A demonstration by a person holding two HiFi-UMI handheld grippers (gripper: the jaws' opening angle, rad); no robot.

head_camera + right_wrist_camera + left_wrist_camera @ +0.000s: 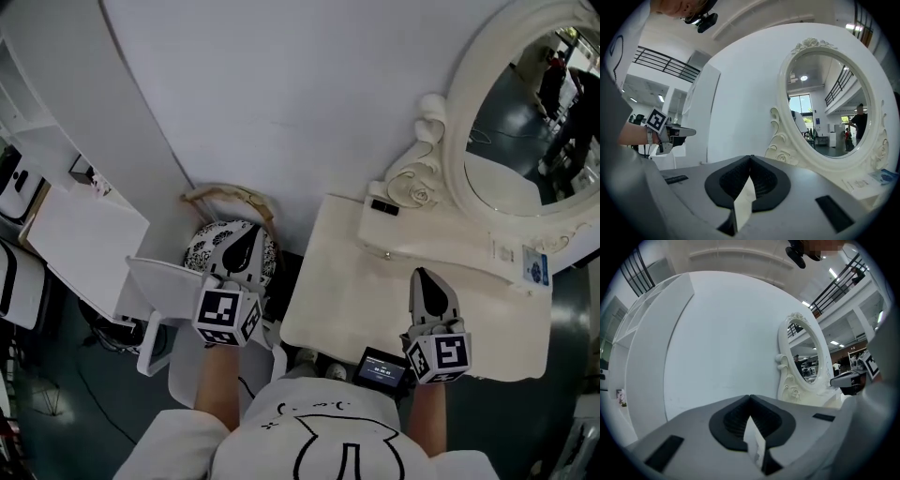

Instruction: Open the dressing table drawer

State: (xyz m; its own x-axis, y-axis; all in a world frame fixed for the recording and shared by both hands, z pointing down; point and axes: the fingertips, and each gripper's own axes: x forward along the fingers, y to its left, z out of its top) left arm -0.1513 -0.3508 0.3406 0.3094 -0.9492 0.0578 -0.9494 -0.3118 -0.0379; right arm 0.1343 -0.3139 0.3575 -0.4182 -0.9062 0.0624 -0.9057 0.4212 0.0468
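The cream dressing table (487, 323) stands at the right, with its oval carved mirror (525, 122) at the back. No drawer front shows in any view; it is hidden under the tabletop. My right gripper (424, 277) hovers over the table's near edge, jaws together and holding nothing. My left gripper (249, 234) is off the table's left side, above a black-and-white patterned stool (208, 251), also shut and holding nothing. In the left gripper view its tips (750, 397) point toward the mirror (804, 357). The right gripper's tips (751, 157) face the mirror (829, 103).
A small black item (384, 206) and a blue-printed card (536, 268) lie at the table's back. A white shelf unit (84, 234) and a white chair (155, 281) stand at the left. A small device with a screen (382, 367) sits at the person's waist.
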